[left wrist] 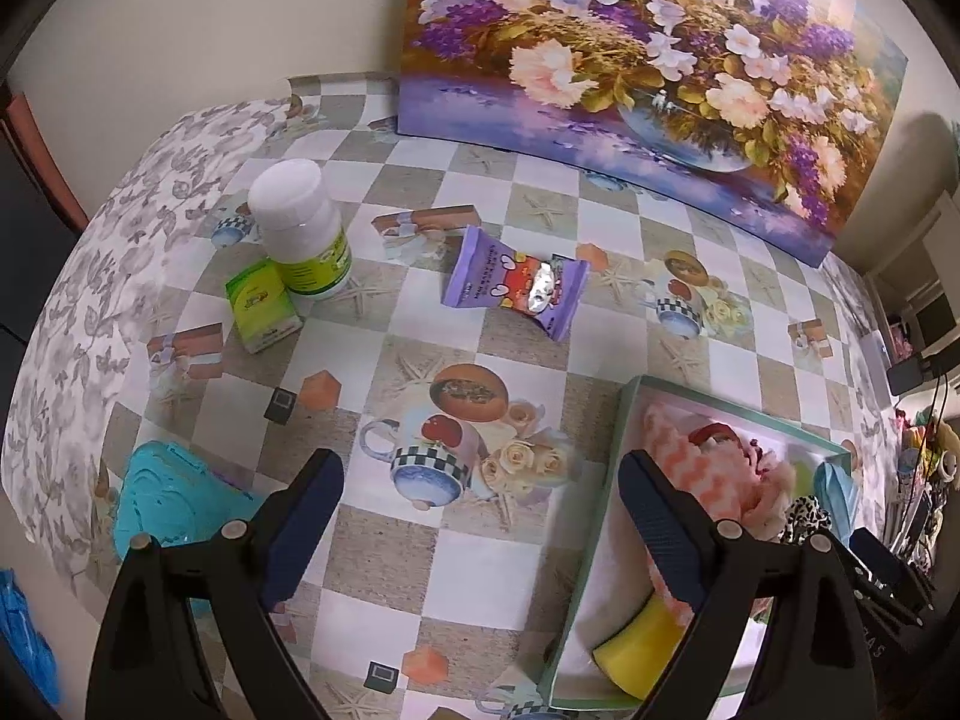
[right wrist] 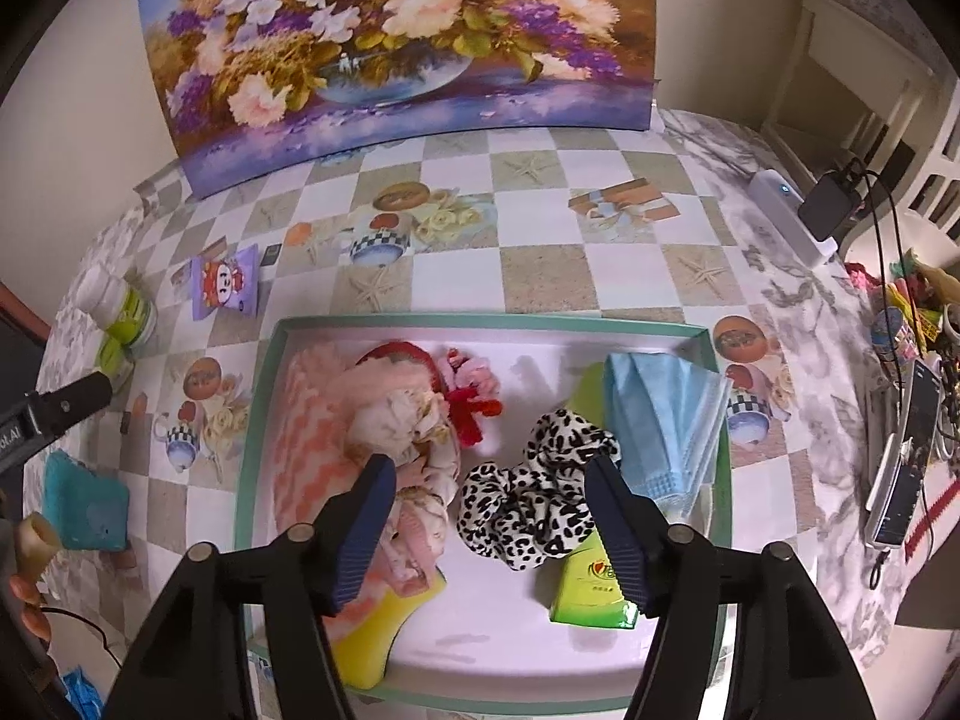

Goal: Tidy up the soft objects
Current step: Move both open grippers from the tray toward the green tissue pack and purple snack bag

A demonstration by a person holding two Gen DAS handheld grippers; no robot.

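Observation:
A green-rimmed white tray [right wrist: 480, 324] holds soft things: a pink zigzag cloth [right wrist: 306, 420], a pink fluffy hair tie [right wrist: 396, 426], a leopard scrunchie [right wrist: 534, 510], a blue face mask [right wrist: 666, 414], a yellow sponge [right wrist: 384, 630] and a green tissue pack [right wrist: 591, 588]. My right gripper [right wrist: 489, 516] is open and empty, just above the scrunchie. My left gripper [left wrist: 480, 516] is open and empty over the tablecloth, left of the tray [left wrist: 606, 498]. A teal sponge [left wrist: 174, 498] lies by its left finger.
A purple snack packet [left wrist: 516, 282], a white bottle [left wrist: 303, 228] and a small green box [left wrist: 261, 306] lie on the checked tablecloth. A flower painting [left wrist: 648, 60] leans on the wall. A power bank, cables and clutter [right wrist: 900, 420] sit at the right edge.

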